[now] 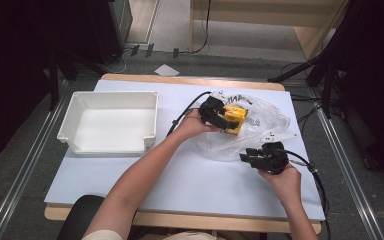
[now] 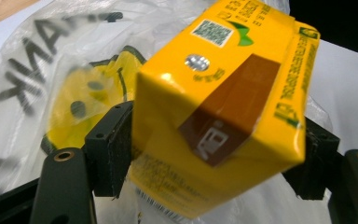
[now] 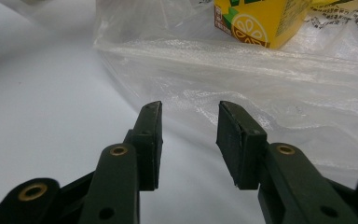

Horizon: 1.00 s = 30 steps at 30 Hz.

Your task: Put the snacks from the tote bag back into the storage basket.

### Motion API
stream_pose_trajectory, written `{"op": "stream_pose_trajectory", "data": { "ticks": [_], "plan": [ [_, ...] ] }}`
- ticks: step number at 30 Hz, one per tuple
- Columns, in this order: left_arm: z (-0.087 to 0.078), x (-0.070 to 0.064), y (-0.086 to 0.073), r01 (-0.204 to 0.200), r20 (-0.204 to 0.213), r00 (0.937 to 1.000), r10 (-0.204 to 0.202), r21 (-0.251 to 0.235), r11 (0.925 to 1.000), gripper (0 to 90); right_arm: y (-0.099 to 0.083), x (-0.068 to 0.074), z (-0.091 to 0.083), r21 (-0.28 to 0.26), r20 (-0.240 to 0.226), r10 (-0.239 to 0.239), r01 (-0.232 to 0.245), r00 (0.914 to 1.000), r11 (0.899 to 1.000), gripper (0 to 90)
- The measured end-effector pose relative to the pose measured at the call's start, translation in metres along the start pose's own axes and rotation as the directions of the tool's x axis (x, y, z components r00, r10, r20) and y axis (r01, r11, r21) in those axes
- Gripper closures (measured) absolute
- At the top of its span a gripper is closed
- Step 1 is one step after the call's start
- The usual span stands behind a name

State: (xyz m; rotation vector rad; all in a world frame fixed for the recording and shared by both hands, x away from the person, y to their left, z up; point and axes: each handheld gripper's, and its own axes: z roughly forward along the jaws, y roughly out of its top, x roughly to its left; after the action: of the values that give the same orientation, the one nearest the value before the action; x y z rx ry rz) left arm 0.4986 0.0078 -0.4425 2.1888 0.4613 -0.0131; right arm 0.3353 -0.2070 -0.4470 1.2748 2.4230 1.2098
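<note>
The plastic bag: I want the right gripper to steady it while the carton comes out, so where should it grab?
Probably the near edge of the plastic bag, approached low across the table. There the film lies in a flat folded band right ahead of the open right gripper, clear of the yellow carton that the left gripper holds.

Your yellow drink carton, printed with green marks and a brown flap, sits tilted above the clear plastic bag, which lies crumpled at the table's two o'clock.
</note>
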Motion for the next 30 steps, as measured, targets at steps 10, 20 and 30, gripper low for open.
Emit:
{"op": "stream_pose_trajectory", "data": {
  "ticks": [10,20,30],
  "plan": [
    [-0.0014,-0.0016,-0.0006,0.019,-0.009,0.9998,-0.019,0.005,0.9998,42.4,-0.0004,-0.0014,0.0005,0.002,0.002,0.004,-0.004,1.0000,1.000,61.7],
    [0.0030,-0.0064,0.0027,-0.008,-0.038,0.9992,0.009,0.009,0.9999,44.4,-0.0006,-0.0014,0.0018,-0.007,-0.012,0.001,-0.001,0.9999,1.000,61.8],
    [0.0048,-0.0077,0.0042,-0.007,-0.056,0.9984,0.008,0.014,0.9999,47.6,-0.0012,-0.0012,0.0029,-0.011,-0.022,-0.006,0.006,0.9997,1.000,59.3]
  ]
}}
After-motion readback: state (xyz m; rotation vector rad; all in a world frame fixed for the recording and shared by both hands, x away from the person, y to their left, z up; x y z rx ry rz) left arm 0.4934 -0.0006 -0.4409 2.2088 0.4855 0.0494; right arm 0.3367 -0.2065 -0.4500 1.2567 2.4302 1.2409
